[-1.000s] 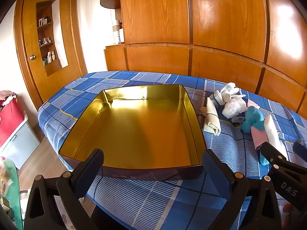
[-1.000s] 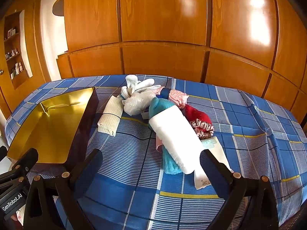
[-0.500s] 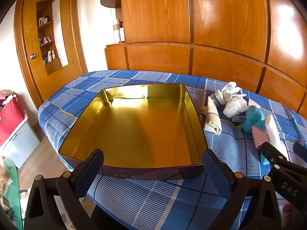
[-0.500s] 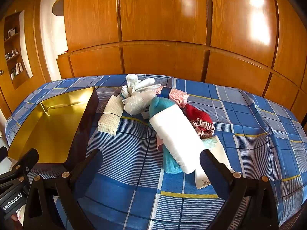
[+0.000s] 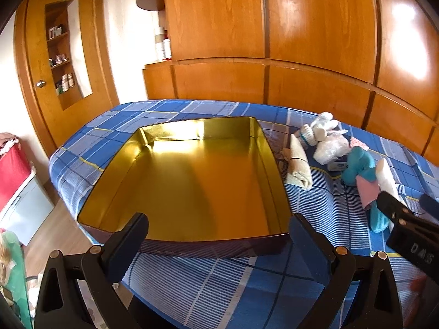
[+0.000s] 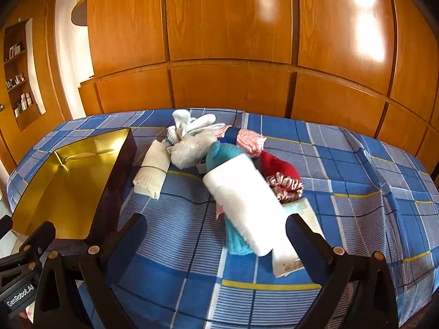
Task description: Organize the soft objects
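**White roll lies ahead of the right fingers**

The right gripper, fingers spread and empty, faces the white roll on the bed, its long axis running near-right to far-left. The left gripper, also spread, faces the empty gold tin. The right hand is nearer.

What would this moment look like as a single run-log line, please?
left gripper: open, empty, facing gold tin | right gripper: open, empty, facing white roll | soft pile: on bed | tin: empty

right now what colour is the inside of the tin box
Shiny gold inside the tin box, with a dark outer wall; the left wrist view shows it best.
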A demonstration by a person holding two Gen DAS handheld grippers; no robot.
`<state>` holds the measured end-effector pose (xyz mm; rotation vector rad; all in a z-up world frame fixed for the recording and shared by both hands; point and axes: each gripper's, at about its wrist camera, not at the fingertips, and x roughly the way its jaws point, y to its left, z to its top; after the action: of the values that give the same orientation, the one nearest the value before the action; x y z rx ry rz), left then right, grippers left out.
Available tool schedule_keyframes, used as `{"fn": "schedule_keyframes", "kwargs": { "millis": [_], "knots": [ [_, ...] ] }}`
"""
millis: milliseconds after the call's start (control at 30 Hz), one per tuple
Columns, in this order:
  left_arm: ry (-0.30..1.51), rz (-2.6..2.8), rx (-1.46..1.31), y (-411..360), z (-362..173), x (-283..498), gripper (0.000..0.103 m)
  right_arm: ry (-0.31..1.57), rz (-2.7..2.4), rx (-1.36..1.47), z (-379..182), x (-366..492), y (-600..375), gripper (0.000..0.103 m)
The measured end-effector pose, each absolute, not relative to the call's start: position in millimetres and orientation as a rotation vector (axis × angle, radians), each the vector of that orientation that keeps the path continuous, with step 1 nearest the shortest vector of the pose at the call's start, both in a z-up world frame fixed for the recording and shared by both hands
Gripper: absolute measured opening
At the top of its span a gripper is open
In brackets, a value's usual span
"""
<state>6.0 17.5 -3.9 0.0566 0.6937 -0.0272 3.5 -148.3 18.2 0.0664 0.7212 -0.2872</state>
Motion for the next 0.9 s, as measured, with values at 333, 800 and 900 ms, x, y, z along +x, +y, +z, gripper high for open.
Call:
{"fn": "schedule_keyframes", "kwargs": {
  "millis": [333, 800, 900],
  "knots": [
    [0.749, -0.261, 0.024, 2.8, -0.8, 15.3, 0.103, 0.709, -0.297, 0.087, 35.0, 14.0, -195.2, 0.103],
    [0.891, -0.477, 0.094, -58.8, 12.4, 97.5, 0.086, 0.701, -0.288, 0.127, 46.6, 33.9, -297.3, 0.103],
    [0.934, -0.479, 0.177, -77.6, 5.6, 122.0, 0.080, 0.733, -0.281, 0.198, 40.8, 35.7, -309.7, 0.103]
  ]
}}
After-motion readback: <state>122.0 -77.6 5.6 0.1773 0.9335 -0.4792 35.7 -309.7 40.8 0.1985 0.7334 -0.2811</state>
